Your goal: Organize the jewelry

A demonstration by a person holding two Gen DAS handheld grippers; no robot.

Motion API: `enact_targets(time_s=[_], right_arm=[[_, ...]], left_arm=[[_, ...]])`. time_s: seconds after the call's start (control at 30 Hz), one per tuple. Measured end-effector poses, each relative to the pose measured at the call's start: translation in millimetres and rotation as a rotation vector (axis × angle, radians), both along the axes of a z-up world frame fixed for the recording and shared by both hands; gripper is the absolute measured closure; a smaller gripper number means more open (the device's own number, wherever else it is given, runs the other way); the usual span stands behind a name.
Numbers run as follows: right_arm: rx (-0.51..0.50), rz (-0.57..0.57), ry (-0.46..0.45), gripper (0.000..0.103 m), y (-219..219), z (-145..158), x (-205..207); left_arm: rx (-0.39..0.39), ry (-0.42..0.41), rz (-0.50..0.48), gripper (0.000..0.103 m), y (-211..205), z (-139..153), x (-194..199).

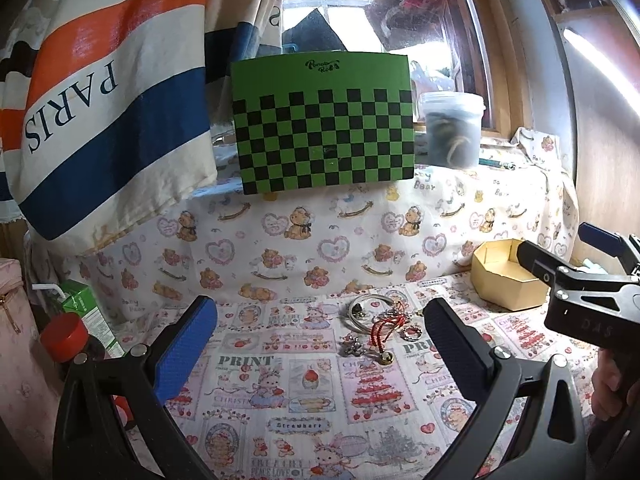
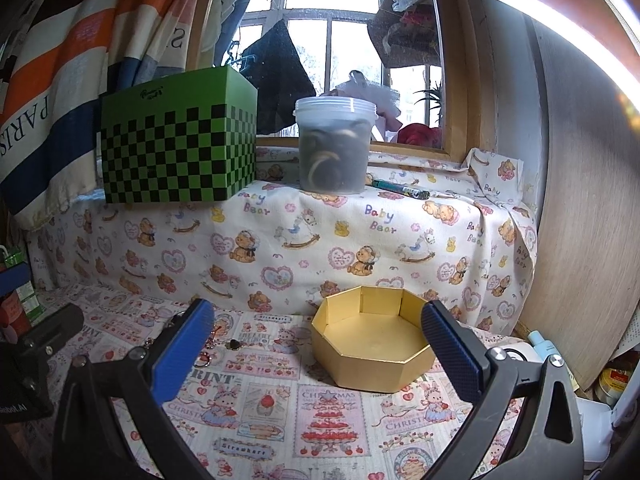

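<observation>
Your left gripper [image 1: 320, 344] hangs wide open and empty above the jewelry pile [image 1: 374, 326], which lies mid-cloth on the printed tablecloth [image 1: 280, 420]. Your right gripper [image 2: 316, 354] is also spread and empty, facing the bare gold octagonal box [image 2: 370, 344] toward the cloth's right edge.

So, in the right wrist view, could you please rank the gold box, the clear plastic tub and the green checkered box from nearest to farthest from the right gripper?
1. The gold box, on the patterned cloth just ahead of the right gripper, slightly to its right.
2. The clear plastic tub, up on the ledge, straight ahead.
3. The green checkered box, on the ledge, far left.
</observation>
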State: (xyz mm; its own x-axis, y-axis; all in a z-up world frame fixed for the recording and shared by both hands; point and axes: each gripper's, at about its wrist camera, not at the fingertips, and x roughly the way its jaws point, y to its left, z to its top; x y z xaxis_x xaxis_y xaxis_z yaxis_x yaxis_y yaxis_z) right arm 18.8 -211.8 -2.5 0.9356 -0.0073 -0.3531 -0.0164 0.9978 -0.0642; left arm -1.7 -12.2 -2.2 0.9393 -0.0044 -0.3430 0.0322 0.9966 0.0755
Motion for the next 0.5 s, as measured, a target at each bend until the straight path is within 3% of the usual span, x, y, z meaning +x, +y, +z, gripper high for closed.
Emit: enact_targets(time_s=[0.07, 0.43, 0.5], right_arm=[[0.001, -0.002, -0.001, 0.000, -0.5, 0.0, 0.1], [0.006, -0.019, 0.025, 0.000, -4.6, -1.8, 3.3], [0.010, -0.010, 0.030, 0.000, -6.2, -0.5, 4.2]], left_arm=[[-0.001, -0.001, 0.026, 0.000, 1.6, 0.0, -0.5], [-0.079, 0.046, -0.056, 0.002, 12.3, -3.1, 7.1], [-0.052, 0.073, -0.101, 0.023, 12.7, 3.3, 7.5]])
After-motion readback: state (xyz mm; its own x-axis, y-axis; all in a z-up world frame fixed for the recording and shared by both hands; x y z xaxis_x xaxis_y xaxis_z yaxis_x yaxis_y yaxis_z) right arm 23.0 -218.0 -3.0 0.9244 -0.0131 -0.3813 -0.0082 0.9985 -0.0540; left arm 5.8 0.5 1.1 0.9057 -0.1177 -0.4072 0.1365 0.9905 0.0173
